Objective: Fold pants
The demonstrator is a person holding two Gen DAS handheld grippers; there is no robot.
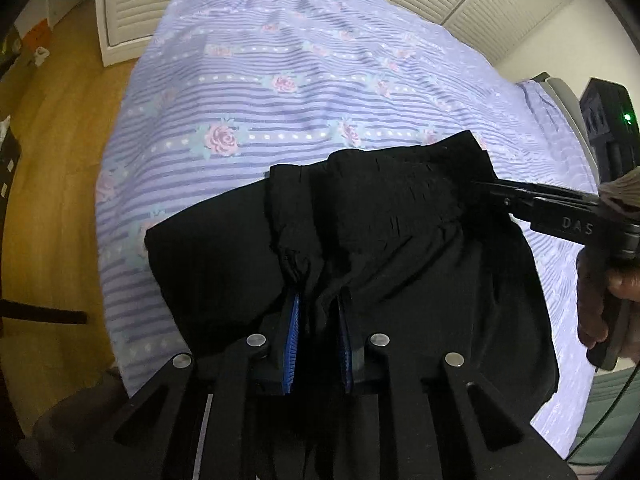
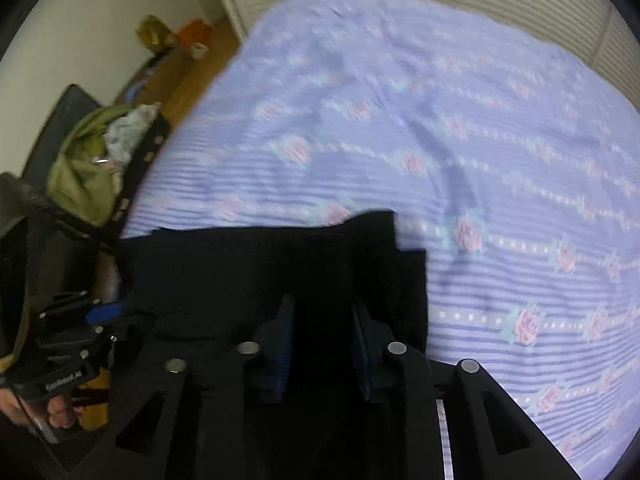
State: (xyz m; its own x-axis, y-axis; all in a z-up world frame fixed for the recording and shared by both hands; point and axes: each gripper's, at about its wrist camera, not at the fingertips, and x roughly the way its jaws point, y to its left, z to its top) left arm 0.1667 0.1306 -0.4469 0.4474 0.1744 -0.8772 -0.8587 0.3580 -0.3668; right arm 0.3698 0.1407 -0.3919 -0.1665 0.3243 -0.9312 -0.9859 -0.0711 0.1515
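The black pants (image 1: 400,248) lie bunched on the bed with the lilac striped floral cover (image 1: 280,100). My left gripper (image 1: 318,300) is shut on a fold of the black fabric between its blue pads (image 1: 294,328). My right gripper (image 1: 476,188) comes in from the right in the left wrist view and grips the far right corner of the pants. In the right wrist view the pants (image 2: 280,264) fill the space between my right gripper's fingers (image 2: 322,312), which hold the cloth. The left gripper (image 2: 120,314) shows at the left there, at the pants' edge.
White louvred wardrobe doors (image 1: 132,4) stand behind the bed. A wooden floor (image 1: 52,184) runs along the bed's left side. A chair with green clothes (image 2: 88,160) stands by the bed. Small items (image 2: 188,36) sit on the floor by the wall.
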